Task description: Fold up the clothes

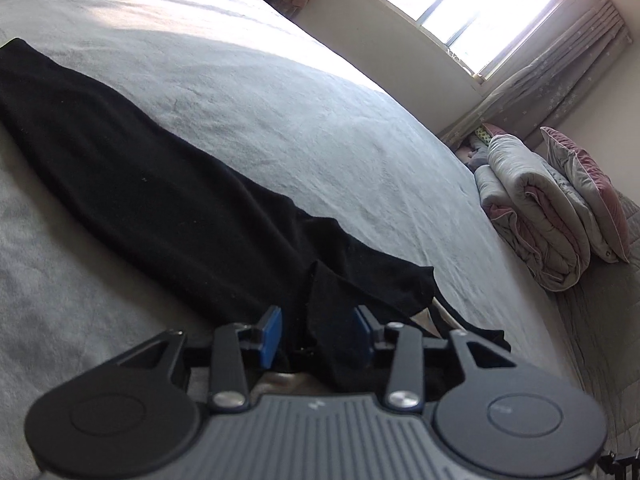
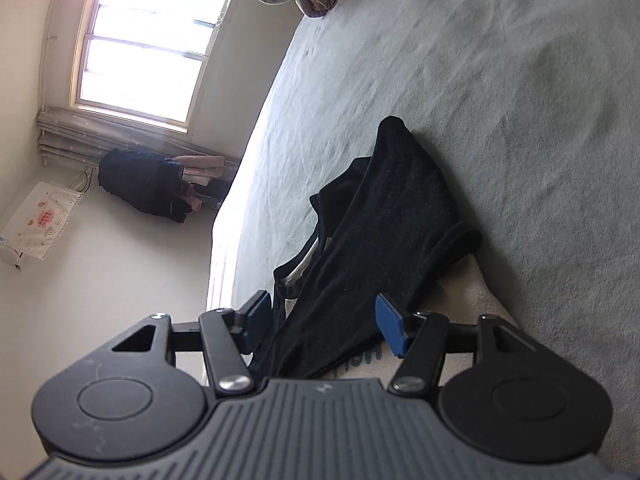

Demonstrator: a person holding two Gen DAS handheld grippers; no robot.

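Your left gripper [image 1: 318,330] sits low over the near end of the black garment [image 1: 132,184], its blue pads [image 1: 270,336] standing apart. A raised fold of the dark cloth runs up between them; it lies close to the right-hand pad, but neither pad is pressing on it, so nothing is clamped there.

The garment lies on the grey bedspread [image 1: 300,120] as a long narrow strip. From your left gripper it stretches away toward the far left edge of the bed, fairly flat along most of its length and bunched at the near end, where a bit of pale lining or label shows under the black.

Your right gripper [image 2: 324,322] has its jaws wide apart too. The same black garment [image 2: 384,216] passes through the gap between its blue pads [image 2: 390,328] and humps up beyond them on the bedspread [image 2: 500,80]. The cloth fills the middle of the gap without either pad squeezing it. Pale fabric with dark lettering shows just under the right gripper.

Rolled quilts [image 1: 532,216] and a pink-edged pillow [image 1: 588,196] are stacked at the bed's far right corner, below the window [image 1: 460,4].
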